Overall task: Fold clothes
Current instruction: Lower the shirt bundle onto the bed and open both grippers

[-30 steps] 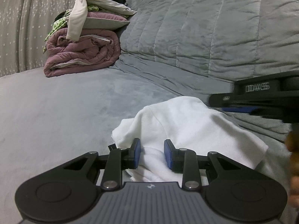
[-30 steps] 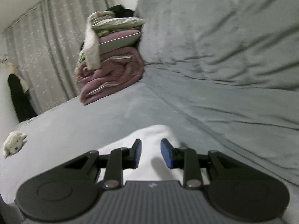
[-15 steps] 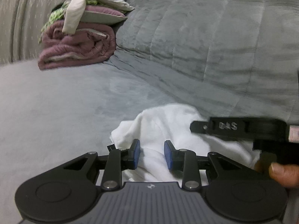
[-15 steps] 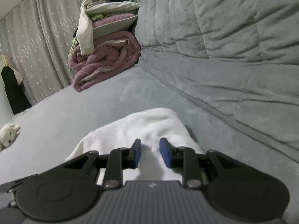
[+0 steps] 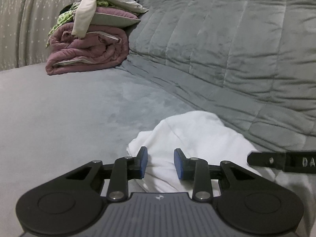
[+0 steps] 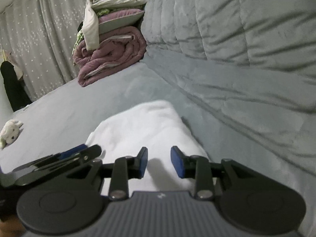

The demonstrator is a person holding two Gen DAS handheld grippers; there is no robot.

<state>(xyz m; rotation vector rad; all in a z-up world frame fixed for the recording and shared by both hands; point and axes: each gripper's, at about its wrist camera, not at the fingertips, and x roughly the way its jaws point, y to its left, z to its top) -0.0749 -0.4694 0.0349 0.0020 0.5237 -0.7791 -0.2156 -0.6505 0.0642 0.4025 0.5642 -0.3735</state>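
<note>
A white garment [image 5: 197, 134] lies bunched on the grey sofa seat [image 5: 69, 118], close to the backrest. My left gripper [image 5: 160, 163] hovers at its near left edge, jaws a little apart, with only cloth showing behind the gap and nothing pinched. My right gripper [image 6: 159, 162] stands over the near part of the same garment [image 6: 142, 126], its blue pads apart too and casting a shadow on the cloth. One finger of the right gripper [image 5: 276, 162] juts in at the right edge of the left wrist view. The left gripper [image 6: 65, 156] shows at the lower left of the right wrist view.
A rolled purple quilt [image 5: 88, 49] with a pillow and loose clothes on top sits at the far end of the seat. The quilted grey backrest [image 5: 237, 49] rises on the right. A starry curtain [image 6: 39, 39] hangs behind. A small white plush toy [image 6: 9, 134] lies at the left.
In the left wrist view the right gripper has dropped from mid-height to low on the right. The right wrist view now shows more of the garment, and the left gripper has come into it.
</note>
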